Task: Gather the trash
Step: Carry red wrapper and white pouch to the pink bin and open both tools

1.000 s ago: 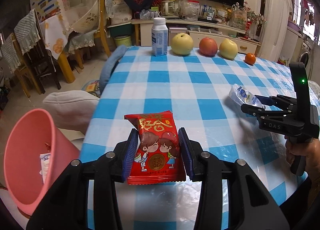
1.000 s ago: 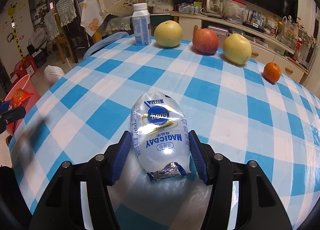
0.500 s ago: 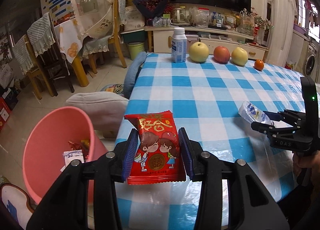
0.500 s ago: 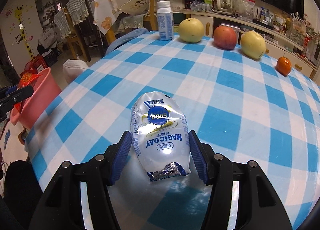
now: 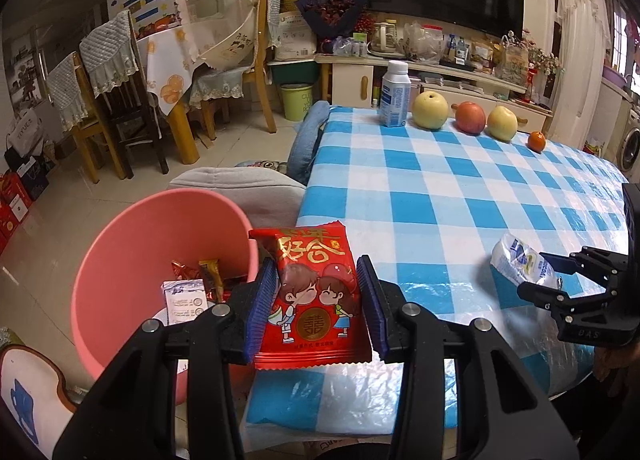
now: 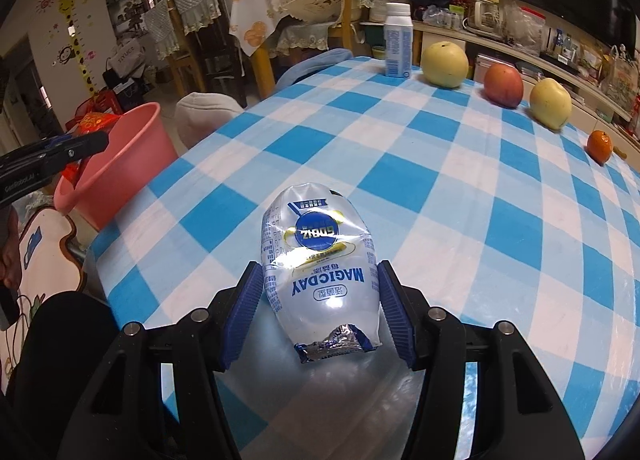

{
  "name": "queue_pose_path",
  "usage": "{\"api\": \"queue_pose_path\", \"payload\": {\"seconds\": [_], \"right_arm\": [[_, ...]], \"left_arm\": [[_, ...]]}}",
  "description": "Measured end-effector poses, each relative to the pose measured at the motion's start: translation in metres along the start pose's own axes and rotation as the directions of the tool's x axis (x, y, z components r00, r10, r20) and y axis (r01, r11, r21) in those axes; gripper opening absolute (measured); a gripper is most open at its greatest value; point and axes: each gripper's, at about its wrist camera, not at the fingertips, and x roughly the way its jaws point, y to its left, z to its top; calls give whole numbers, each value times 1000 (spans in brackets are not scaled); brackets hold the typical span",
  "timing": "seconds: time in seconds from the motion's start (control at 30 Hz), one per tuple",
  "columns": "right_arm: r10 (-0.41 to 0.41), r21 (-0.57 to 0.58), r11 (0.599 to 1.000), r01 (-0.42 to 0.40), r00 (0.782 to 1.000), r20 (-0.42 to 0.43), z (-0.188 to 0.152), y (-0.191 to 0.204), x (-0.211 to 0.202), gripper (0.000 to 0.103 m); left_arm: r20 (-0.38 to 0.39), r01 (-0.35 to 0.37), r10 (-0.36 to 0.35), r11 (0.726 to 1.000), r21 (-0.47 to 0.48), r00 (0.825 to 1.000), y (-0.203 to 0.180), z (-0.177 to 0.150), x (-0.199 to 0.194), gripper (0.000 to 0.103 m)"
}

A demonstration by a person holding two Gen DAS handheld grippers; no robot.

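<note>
Wrappers are clamped for dumping: red packet (image 5: pixel 312 292) by the left gripper (image 5: pixel 316 310) beside the pink bin (image 5: pixel 120 252), white packet (image 6: pixel 320 260) by the right gripper (image 6: pixel 316 314) farther from it.

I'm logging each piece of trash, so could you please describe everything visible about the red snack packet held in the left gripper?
The red glossy plastic snack packet is flat and rectangular, with crimped, serrated ends. It carries gold Chinese characters above a cartoon kissing couple and a round gold emblem. It looks sealed and uncrumpled. The left gripper pinches it by its side edges between blue ribbed pads, print upward, off the table, beside the rim of the pink plastic bin.
</note>
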Motion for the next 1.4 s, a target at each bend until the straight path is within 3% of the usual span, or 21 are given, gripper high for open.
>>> {"api": "queue_pose_path", "payload": {"seconds": [0.77,1.13,1.4], "right_arm": [[71,-77,994,-71,997,-2,3,77,-20,59],[136,-142,981,-134,991,11,35,129,-15,59],[190,-201,963,-179,981,37,76,169,-2,59]], "left_arm": [[31,-50,54,989,-136,998,75,-15,-25,43],[23,-82,88,977,-195,996,112,-20,-22,43],[17,-108,113,973,-205,993,136,-18,-13,44]]}}
